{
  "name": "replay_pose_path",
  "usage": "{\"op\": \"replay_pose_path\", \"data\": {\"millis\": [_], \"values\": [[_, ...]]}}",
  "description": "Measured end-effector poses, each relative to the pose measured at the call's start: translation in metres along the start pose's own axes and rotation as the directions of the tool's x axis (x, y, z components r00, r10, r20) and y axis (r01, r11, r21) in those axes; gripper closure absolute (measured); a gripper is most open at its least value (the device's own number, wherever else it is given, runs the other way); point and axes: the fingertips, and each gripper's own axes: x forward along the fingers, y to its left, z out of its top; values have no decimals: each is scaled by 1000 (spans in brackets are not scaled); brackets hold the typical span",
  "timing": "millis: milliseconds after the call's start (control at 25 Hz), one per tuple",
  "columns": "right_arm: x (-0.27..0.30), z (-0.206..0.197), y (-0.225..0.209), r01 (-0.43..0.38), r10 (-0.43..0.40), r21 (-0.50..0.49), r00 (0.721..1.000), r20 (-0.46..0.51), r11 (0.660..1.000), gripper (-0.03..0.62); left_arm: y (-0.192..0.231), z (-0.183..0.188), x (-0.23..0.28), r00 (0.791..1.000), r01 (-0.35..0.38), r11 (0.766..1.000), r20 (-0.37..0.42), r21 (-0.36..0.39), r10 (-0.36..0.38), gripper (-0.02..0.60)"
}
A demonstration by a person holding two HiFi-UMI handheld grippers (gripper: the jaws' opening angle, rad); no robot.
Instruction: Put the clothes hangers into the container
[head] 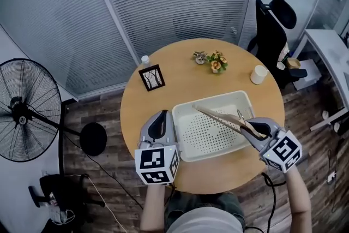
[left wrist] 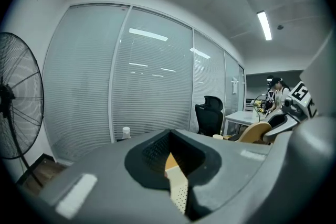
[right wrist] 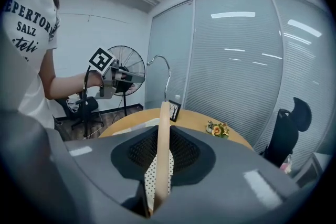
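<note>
Grey tongs (head: pixel 161 114), black-white marker cubes (head: pixel 157 164)

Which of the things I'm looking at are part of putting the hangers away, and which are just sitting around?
In the job: wooden clothes hanger, gripped by the right gripper; white perforated container.
Lying about: picture frame, flower ornaments, white cup, small bottle, standing fan, office chair.
</note>
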Motion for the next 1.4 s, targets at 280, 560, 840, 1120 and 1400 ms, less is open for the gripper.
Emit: {"op": "replay_pose_path", "data": {"millis": [280, 560, 840, 1120, 1400], "values": [[27, -16, 4, -58, 58, 2, 997, -51, 998, 510, 12, -7, -4, 999, -36, 999, -14, -10, 35, 581], [49, -26, 6, -101, 99, -18, 991, -88, 995, 510, 22, -11, -6, 997, -67, 998, -24, -18, 67, 580], [71, -33, 13, -161, 154, -46, 981, -120, 986, 510, 25, -17, -9, 996, -80, 997, -39, -17, 79, 580], [89, -39, 13, -204, 189, -90, 969, -157, 975, 510, 28, -22, -9, 995, -85, 996, -52, -21, 84, 580], [102, -46, 16, -229, 200, -156, 962, -185, 961, 510, 35, -27, -10, 993, -97, 995, -65, -30, 95, 580]]}}
